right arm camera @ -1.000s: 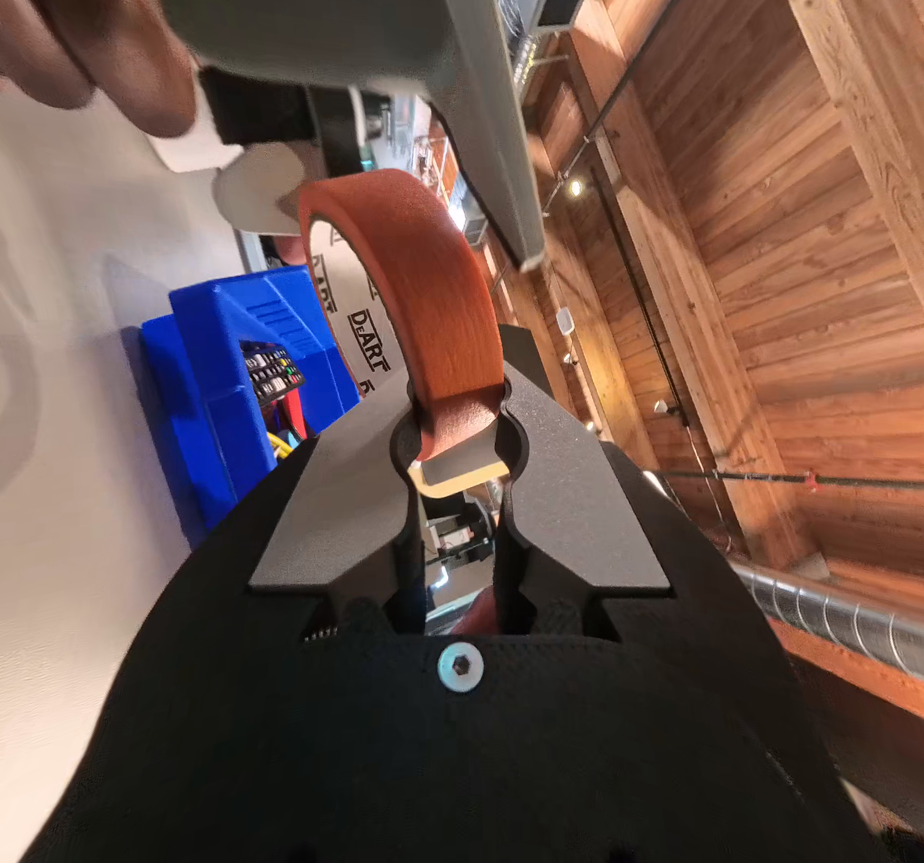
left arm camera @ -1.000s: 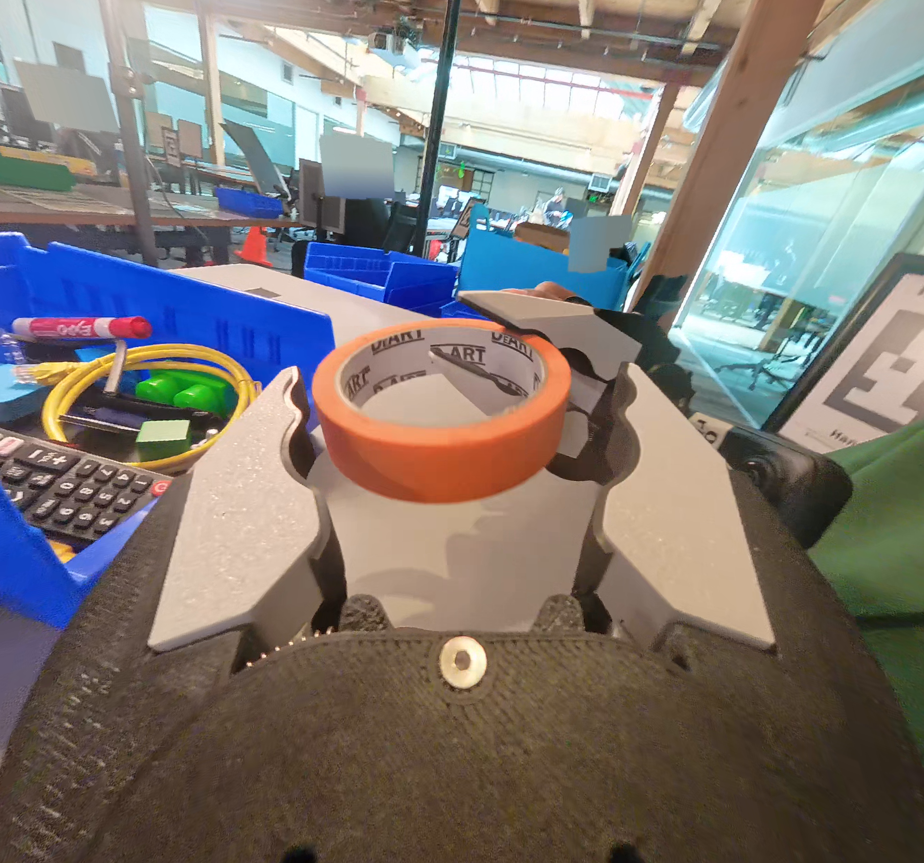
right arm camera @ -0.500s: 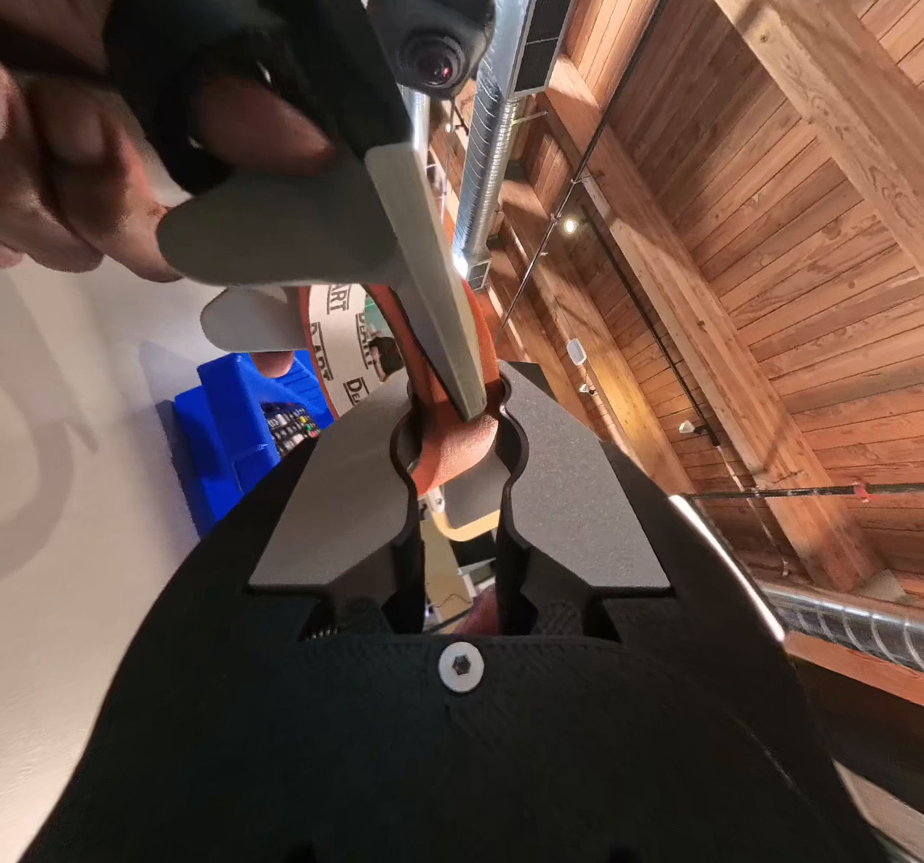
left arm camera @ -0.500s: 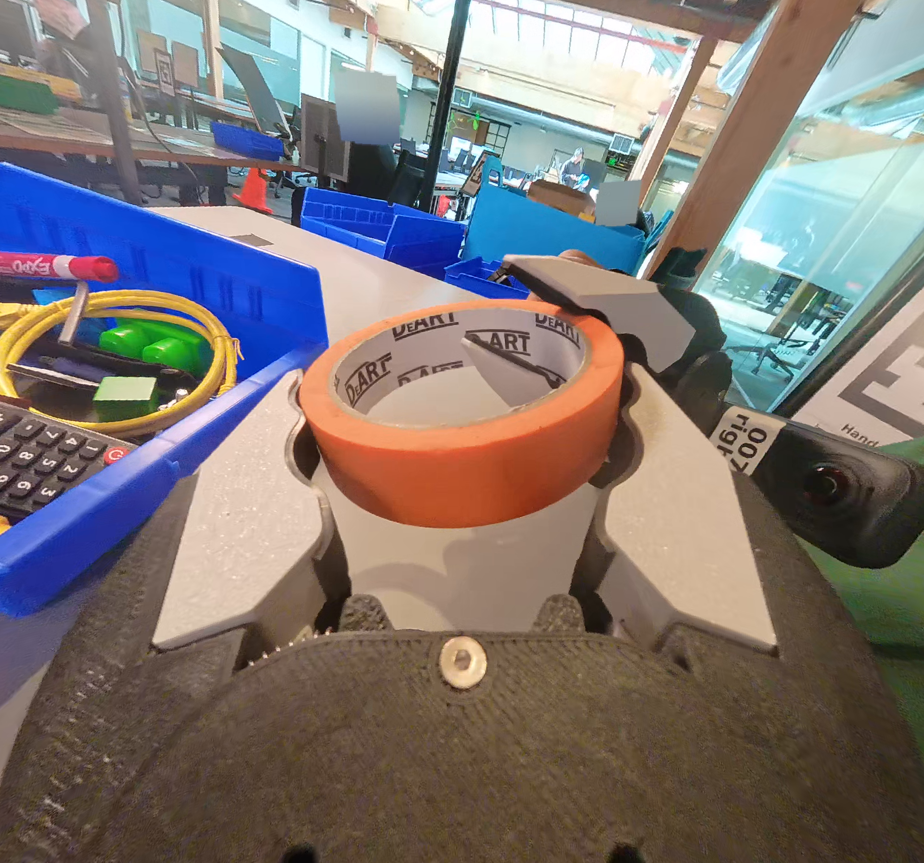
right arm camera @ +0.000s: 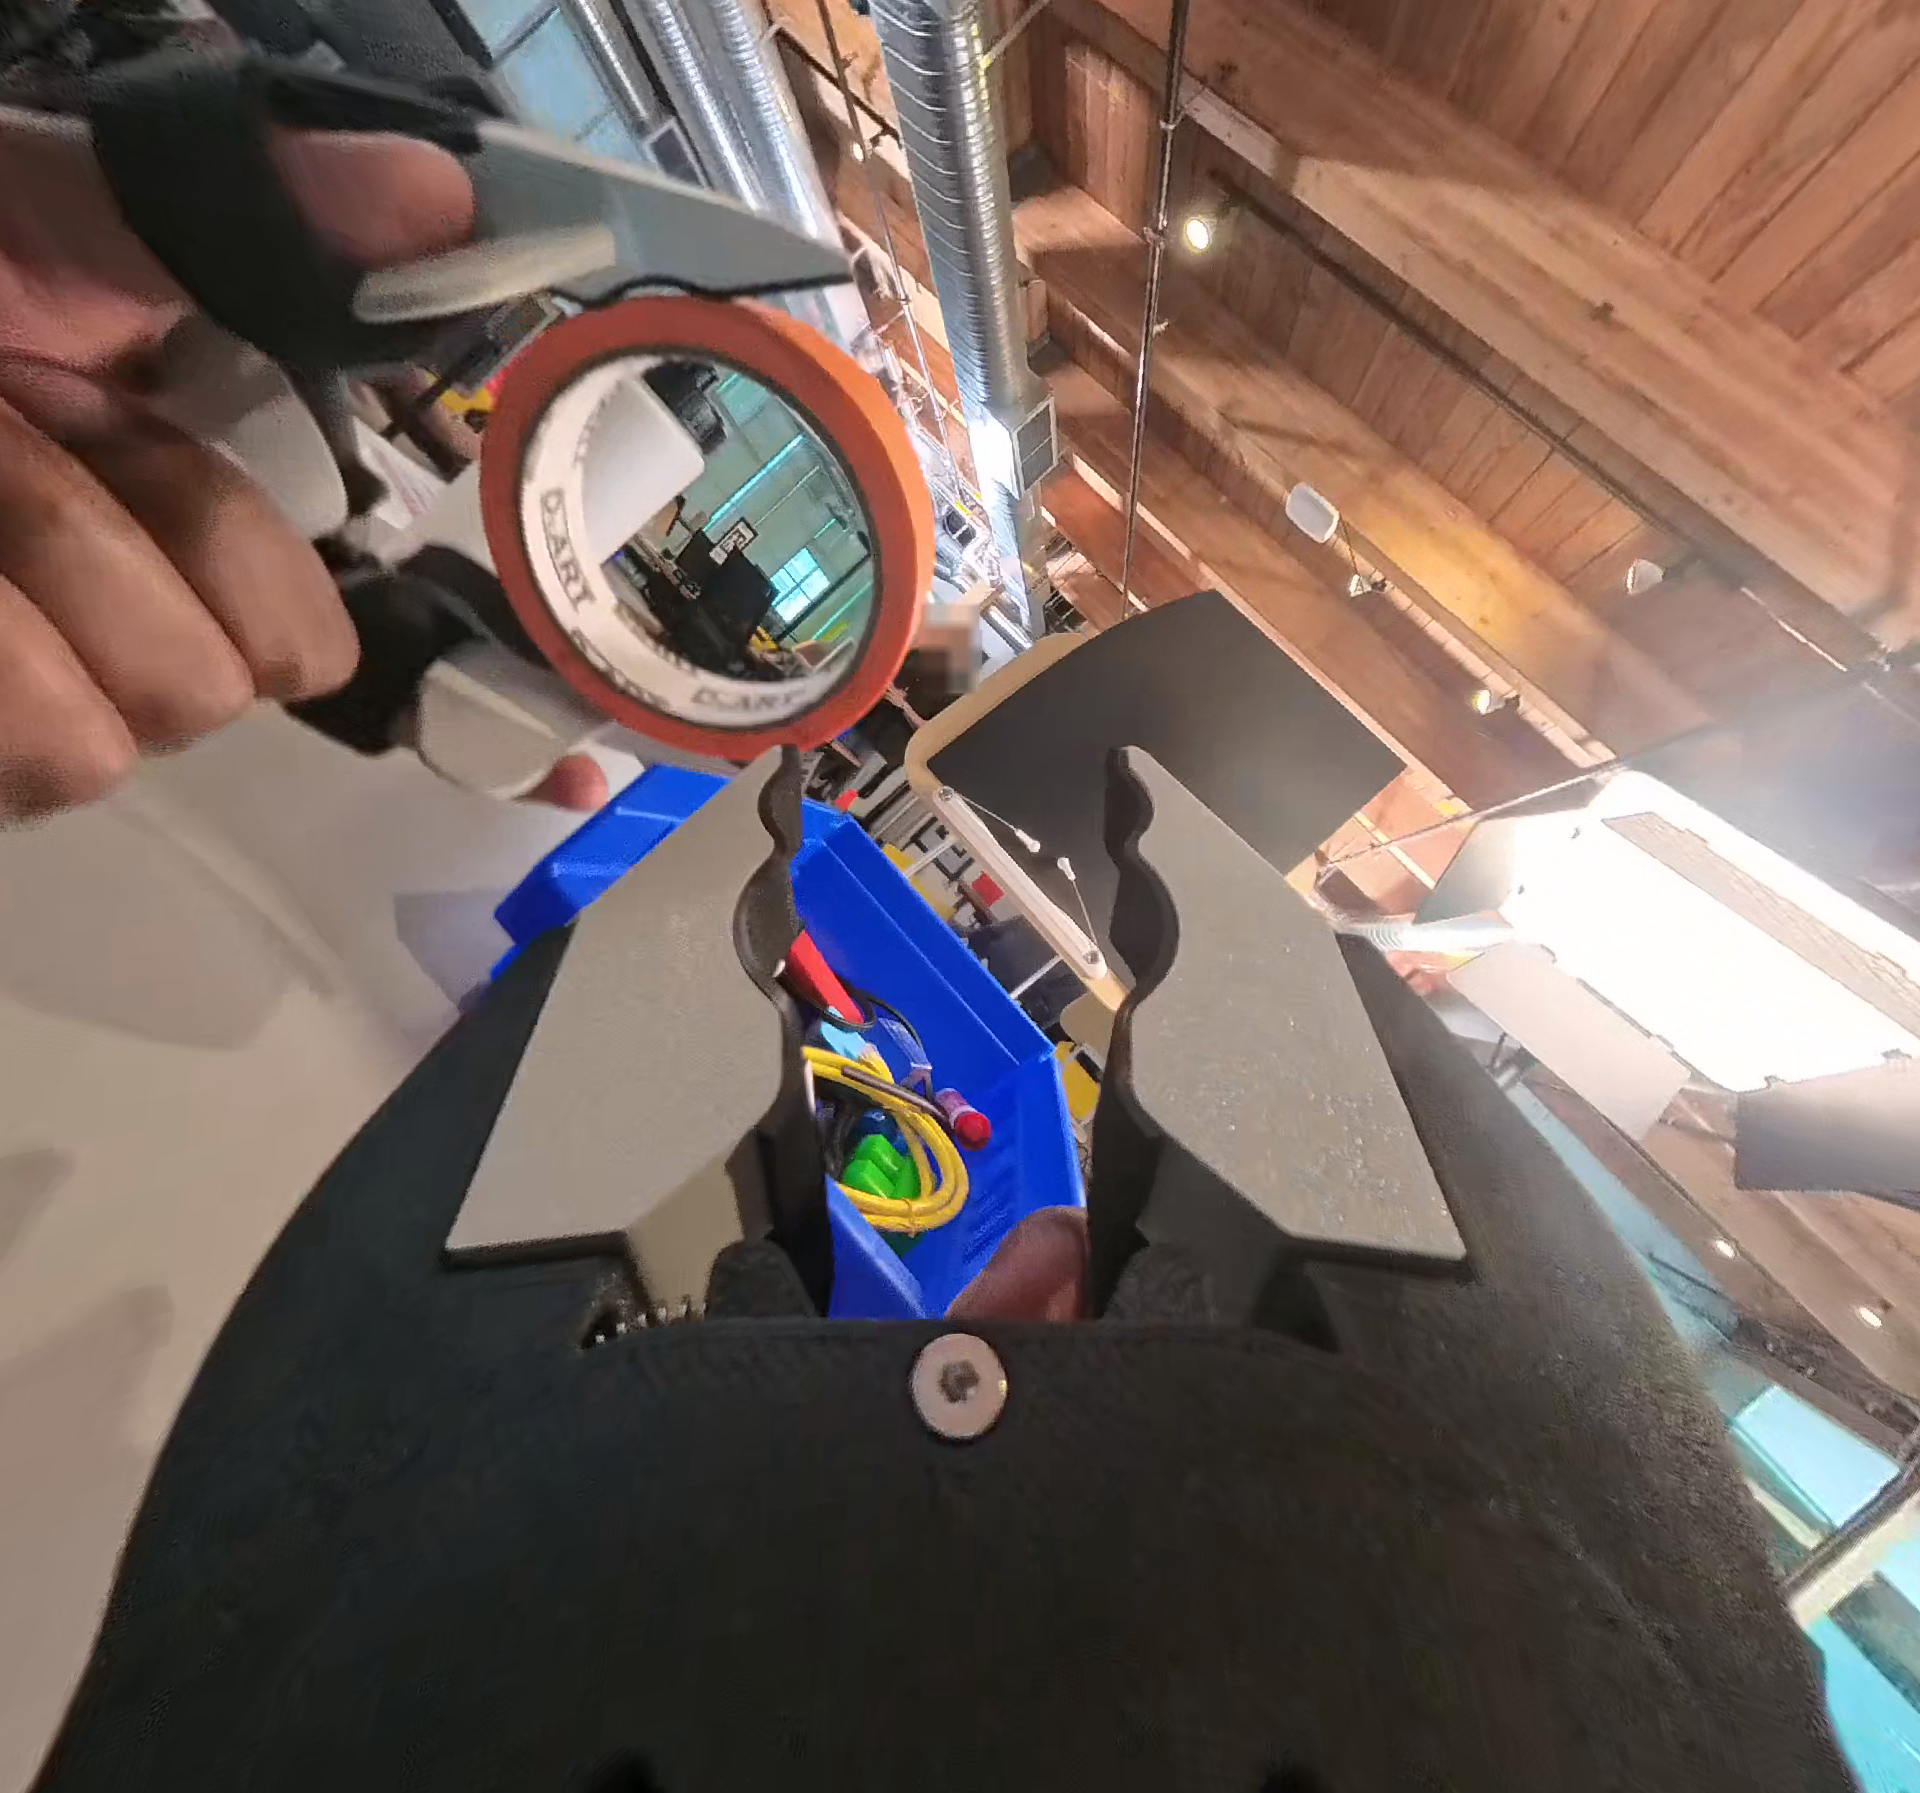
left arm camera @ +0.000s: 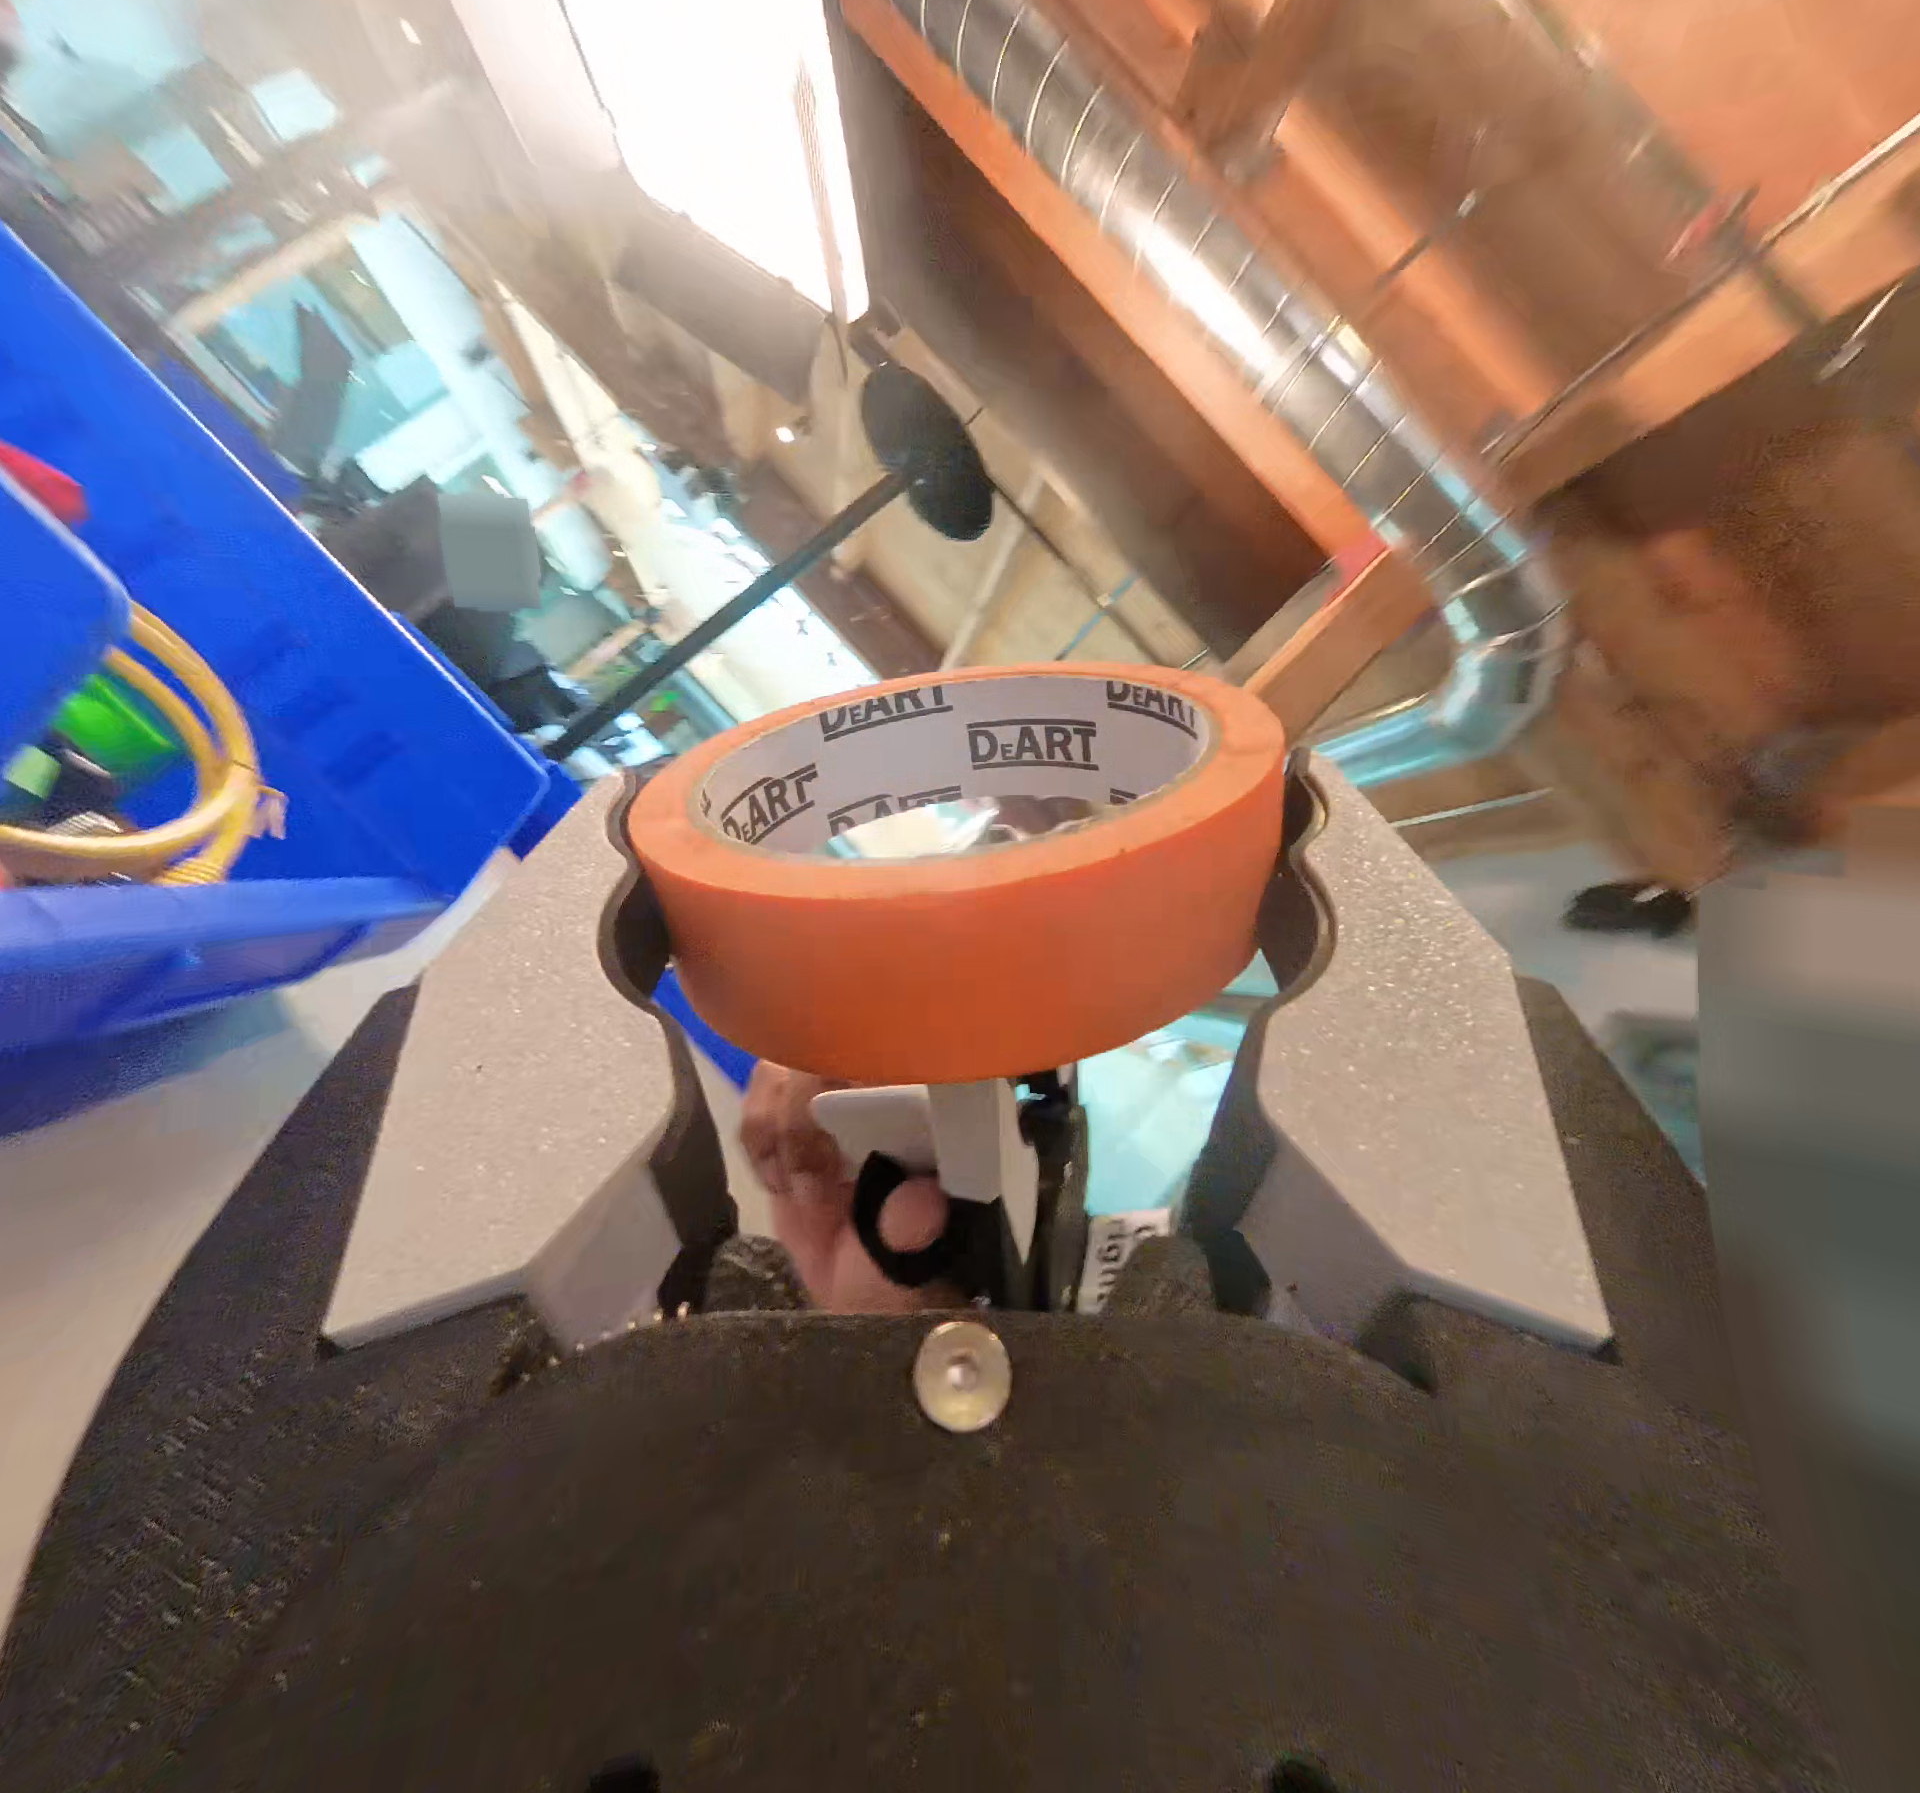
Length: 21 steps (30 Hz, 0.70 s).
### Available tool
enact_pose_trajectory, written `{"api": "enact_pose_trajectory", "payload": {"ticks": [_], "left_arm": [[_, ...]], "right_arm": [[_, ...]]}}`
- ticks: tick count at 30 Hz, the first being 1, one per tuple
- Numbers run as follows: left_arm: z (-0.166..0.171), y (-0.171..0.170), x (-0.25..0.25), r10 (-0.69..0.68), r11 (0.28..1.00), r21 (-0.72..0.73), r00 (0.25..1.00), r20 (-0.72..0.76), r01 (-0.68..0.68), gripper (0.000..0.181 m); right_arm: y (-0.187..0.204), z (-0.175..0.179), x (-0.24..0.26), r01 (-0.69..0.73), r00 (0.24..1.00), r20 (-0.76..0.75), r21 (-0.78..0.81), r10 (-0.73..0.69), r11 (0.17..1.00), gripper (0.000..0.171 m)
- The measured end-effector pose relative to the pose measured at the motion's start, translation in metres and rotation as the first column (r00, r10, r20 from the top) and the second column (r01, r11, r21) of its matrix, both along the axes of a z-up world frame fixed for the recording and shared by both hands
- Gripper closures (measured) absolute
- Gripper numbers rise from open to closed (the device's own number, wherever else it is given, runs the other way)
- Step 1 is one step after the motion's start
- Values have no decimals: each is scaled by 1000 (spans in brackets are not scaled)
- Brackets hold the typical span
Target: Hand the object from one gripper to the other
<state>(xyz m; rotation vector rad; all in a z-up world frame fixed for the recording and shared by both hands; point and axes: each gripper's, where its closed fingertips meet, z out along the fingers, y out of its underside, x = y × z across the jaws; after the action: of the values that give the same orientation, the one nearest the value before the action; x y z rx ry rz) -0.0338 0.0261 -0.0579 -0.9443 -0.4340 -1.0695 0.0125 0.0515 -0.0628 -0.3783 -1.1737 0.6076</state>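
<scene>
Tape roll: an orange roll of tape (left arm camera: pixel 961 896) is held in the air, off the table, squeezed across its outer rim; its white core faces up in the left wrist view.
Left gripper: the left gripper (left arm camera: pixel 961 870) is closed narrowly on the tape roll, one finger on each side of the rim. In the right wrist view the same roll (right arm camera: pixel 707 522) is seen face-on between the two grey fingers (right arm camera: pixel 644 237) of that gripper.
Right gripper: the right gripper (right arm camera: pixel 951 777) is spread wide and holds nothing; the roll's lower edge lies just beside its left fingertip, apart from the pads as far as can be told.
Stage: the handover is judged done, with only the parting of the two tools left.
Doing it well: the right gripper should be drawn straight back with its jaws kept wide, so the roll is not clipped. The left grip should be kept firm and level, since a round rim can be rolled out of a loose pinch.
Surroundings: a blue bin (right arm camera: pixel 935 974) with a yellow cable (right arm camera: pixel 914 1172) is seen below on the grey table (right arm camera: pixel 156 964), near its far edge.
</scene>
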Motion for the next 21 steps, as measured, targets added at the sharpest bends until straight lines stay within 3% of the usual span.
{"api": "enact_pose_trajectory", "payload": {"ticks": [1,7,9,16,21], "left_arm": [[0,2,1,-23,1000,14,999,41,23,63],[-4,15,19,-65,998,18,996,59,64,63],[-2,15,22,-67,997,28,997,49,66,62],[-6,28,47,-132,991,-7,991,3,132,62],[-10,35,63,-144,989,-44,987,-73,141,62]], "right_arm": [[-3,0,-1,9,1000,-6,-1,-9,1000,110],[-15,1,-9,49,999,-20,-15,-50,999,90],[-11,3,-10,67,997,-25,-45,-68,997,91],[12,9,-5,158,984,-65,-104,-166,982,118],[22,12,4,182,977,-89,-112,-192,977,158]]}}
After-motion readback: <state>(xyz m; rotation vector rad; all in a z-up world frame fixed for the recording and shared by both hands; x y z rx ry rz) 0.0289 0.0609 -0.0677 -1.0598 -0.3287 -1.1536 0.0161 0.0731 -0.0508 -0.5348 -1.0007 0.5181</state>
